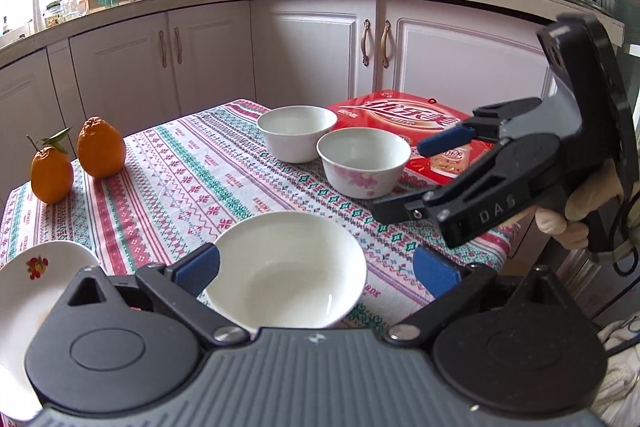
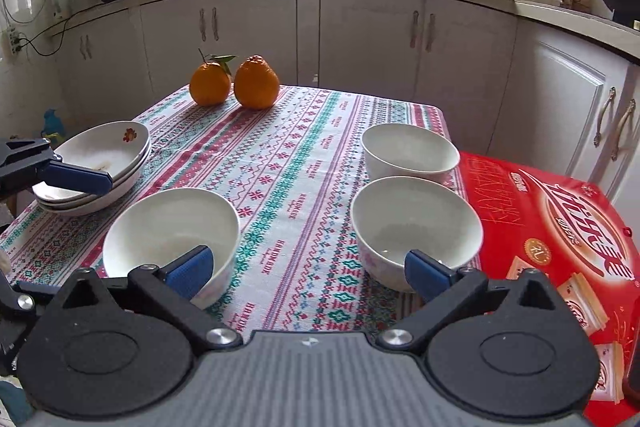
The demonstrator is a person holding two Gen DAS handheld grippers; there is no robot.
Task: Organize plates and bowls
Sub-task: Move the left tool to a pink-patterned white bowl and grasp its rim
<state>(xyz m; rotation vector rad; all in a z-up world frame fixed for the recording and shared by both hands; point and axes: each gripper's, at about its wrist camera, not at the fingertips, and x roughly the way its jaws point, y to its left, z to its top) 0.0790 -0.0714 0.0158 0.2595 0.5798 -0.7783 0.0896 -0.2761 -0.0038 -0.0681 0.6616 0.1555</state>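
Three white bowls stand on the patterned tablecloth [image 2: 300,167]: a wide plain one [image 1: 288,267] [image 2: 172,227], a pink-flowered one [image 1: 362,159] [image 2: 416,223] and a plain one behind it [image 1: 296,135] [image 2: 410,147]. A stack of flower-printed plates [image 2: 96,163] [image 1: 32,287] sits at the table's left edge. My left gripper [image 1: 316,267] is open just above the wide bowl, its pads not pressing on the rim. One of its fingers [image 2: 76,179] shows in front of the plate stack. My right gripper [image 2: 308,273] [image 1: 416,179] is open and empty, over the cloth between the wide and flowered bowls.
Two oranges [image 2: 210,83] [image 2: 256,83] stand at the far left corner of the table. A red printed box [image 2: 560,247] [image 1: 400,119] lies along the right side next to the two bowls. Kitchen cabinets and a counter with pots surround the table.
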